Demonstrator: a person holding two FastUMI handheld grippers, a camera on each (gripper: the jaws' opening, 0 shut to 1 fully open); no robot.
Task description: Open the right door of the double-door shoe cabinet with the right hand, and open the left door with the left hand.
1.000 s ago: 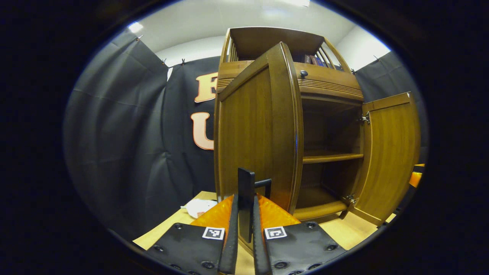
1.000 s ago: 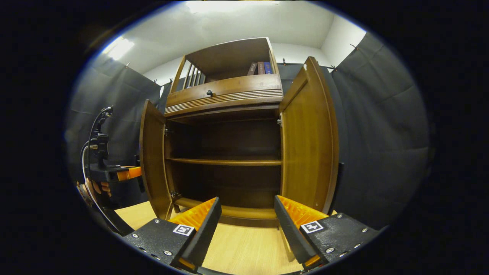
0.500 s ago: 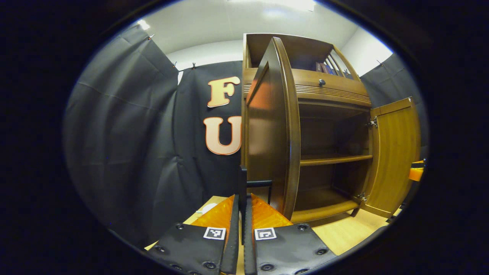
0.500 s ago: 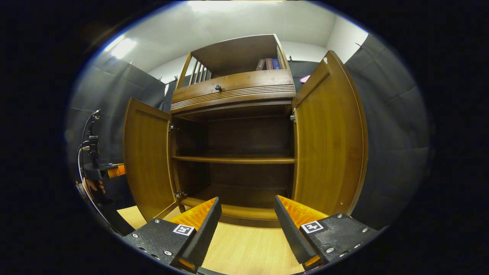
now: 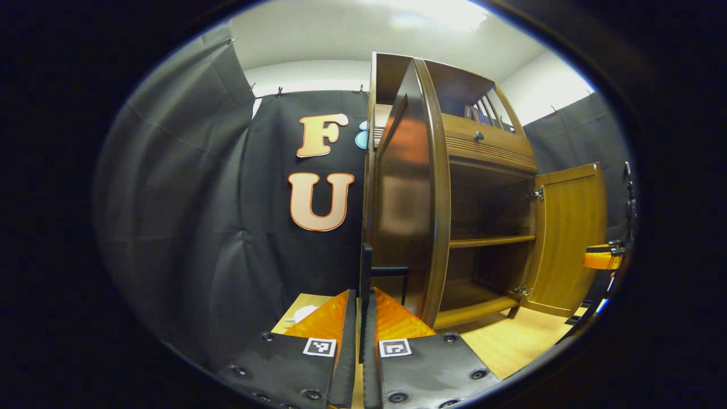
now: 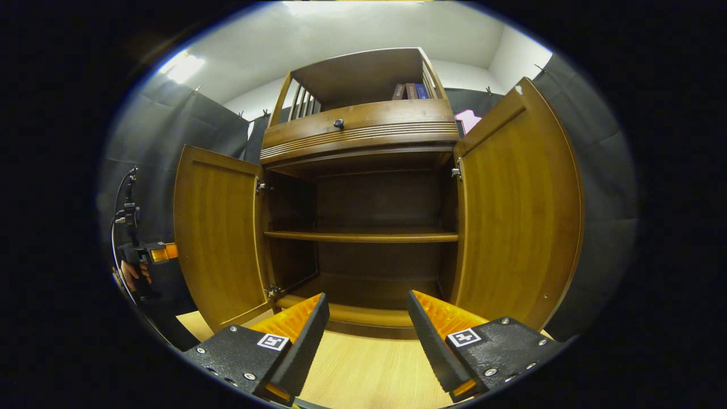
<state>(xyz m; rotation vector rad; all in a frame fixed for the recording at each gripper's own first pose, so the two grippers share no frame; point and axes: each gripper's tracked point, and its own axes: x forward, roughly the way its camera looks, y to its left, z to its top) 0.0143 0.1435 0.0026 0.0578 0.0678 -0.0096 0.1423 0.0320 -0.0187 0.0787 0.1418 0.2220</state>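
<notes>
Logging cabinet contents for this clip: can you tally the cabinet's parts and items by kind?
Open brown wooden cabinet doors: 2 (left door, right door)
Wooden inner shelf boards: 1
Small dark round drawer knobs: 1
Upright books on the top shelf: 3
Black bar door handles: 1
Total: 8

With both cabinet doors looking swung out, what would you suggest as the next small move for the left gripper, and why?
Probably open the left gripper and let go of the black handle. The left door already stands wide open, like the right door, and the right gripper is open, clear of its door, so only the release seems left.
</notes>
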